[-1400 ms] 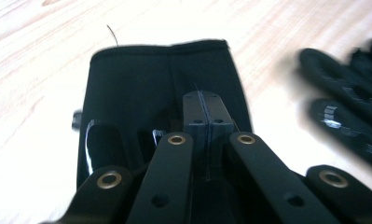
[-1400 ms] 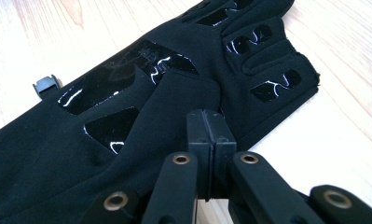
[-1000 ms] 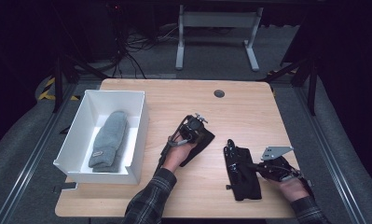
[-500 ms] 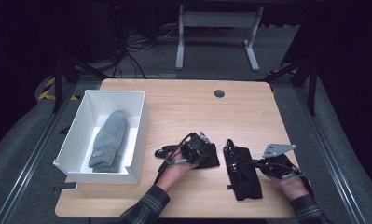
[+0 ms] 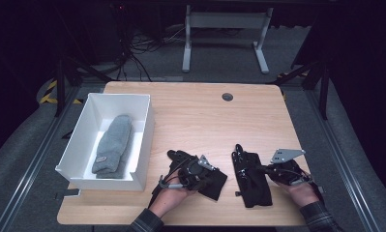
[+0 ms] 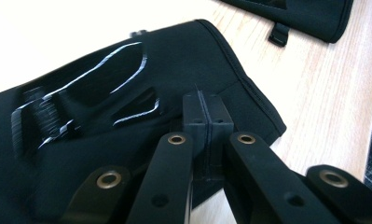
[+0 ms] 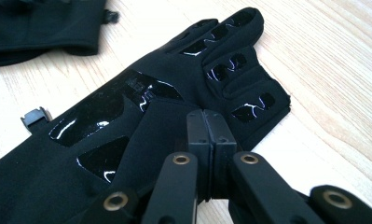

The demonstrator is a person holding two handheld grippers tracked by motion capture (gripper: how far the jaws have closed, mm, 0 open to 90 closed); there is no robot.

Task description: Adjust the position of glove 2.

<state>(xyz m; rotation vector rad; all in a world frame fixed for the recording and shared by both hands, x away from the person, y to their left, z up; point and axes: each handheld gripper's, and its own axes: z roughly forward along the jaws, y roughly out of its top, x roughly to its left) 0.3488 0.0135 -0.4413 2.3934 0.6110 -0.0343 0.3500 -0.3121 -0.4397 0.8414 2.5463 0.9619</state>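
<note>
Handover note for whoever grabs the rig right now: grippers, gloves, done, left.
Left gripper: jaws pressed together over the left black glove, near its cuff; whether fabric is pinched is unclear.
Right gripper: jaws together over the right black glove; grip likewise unclear.
Both black gloves lie flat on the table, apart from each other.
White box at the table's left holds a grey mitten.
Done: mitten boxed. Left, probably: both black gloves into the box.

Lit tabletop, dark surroundings, overexposed close-ups
</note>
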